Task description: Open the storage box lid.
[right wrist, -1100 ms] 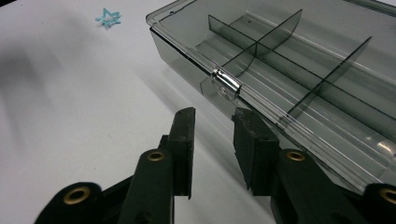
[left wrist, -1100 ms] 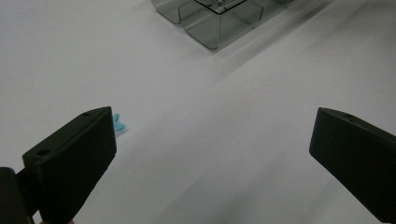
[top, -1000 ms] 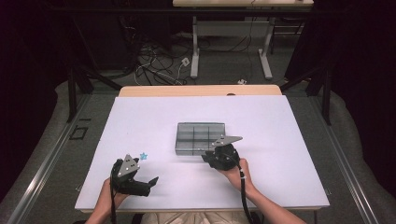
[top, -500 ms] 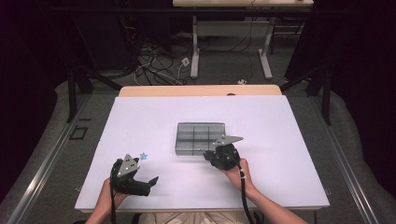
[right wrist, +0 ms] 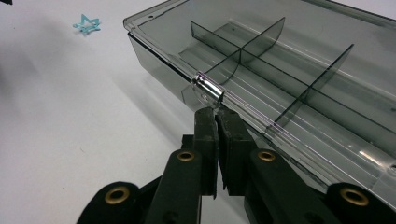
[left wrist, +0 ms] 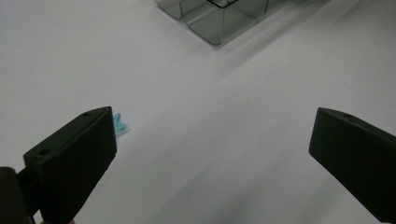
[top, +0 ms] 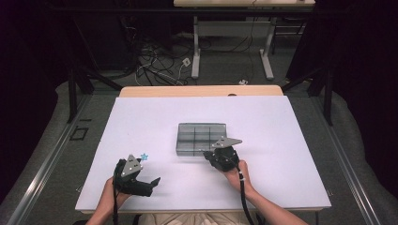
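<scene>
Box: a smoky transparent compartment box (top: 201, 138) lies in the middle of the white table (top: 141, 122), with dividers (right wrist: 261, 51) inside that cut it into cells. The cells that can be seen look empty.
Box latch: a small clear tab (right wrist: 208, 90) sits on the near long rim of the box, just in front of the right gripper.
Right gripper (right wrist: 216, 113): it rests at the near right corner of the box. Its jaws have just been closing and now stand almost together. The tips are directly under the tab; whether they pinch the thin edge or only touch it, I cannot tell for sure.
Left gripper (top: 149, 182): it rests on the table near the left front, well apart from the box, jaws wide apart with nothing between them.
Star: a small blue star shape (top: 144, 156) lies on the table just beside the left gripper.
Handling, my judgement: the box looks light, stiff and smooth, so it probably slides on the table when it is pushed. Thin clear plastic may crack under hard squeeze.
Where to hold: the rim or the tab, with gentle force; the left gripper could steady the far side.
</scene>
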Available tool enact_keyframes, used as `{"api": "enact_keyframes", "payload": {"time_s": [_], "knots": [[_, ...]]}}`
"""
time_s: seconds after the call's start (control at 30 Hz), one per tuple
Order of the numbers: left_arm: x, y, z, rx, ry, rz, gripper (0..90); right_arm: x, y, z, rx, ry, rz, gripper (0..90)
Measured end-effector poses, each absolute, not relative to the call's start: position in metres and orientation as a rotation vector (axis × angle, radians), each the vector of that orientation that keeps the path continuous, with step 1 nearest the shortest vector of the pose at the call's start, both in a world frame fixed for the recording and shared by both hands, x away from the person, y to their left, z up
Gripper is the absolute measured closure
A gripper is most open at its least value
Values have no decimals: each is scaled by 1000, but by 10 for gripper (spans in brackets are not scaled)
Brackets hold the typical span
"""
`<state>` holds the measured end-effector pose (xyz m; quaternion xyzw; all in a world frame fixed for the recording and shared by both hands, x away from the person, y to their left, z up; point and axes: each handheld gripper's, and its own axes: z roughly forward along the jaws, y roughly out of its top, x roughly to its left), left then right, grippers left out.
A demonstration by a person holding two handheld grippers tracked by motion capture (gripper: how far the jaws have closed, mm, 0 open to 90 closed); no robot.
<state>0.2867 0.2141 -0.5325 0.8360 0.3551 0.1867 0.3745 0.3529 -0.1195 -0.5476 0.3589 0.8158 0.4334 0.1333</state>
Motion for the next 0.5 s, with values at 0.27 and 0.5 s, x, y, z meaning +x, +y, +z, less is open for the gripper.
{"api": "enact_keyframes", "payload": {"time_s": [0.27,0.5], "knots": [[288,212,-533,2137,912,440,12,353,-119,-549,1039,2343,1287,863],[290,205,-533,2139,910,450,11,352,-119,-548,1035,2315,1316,858]]}}
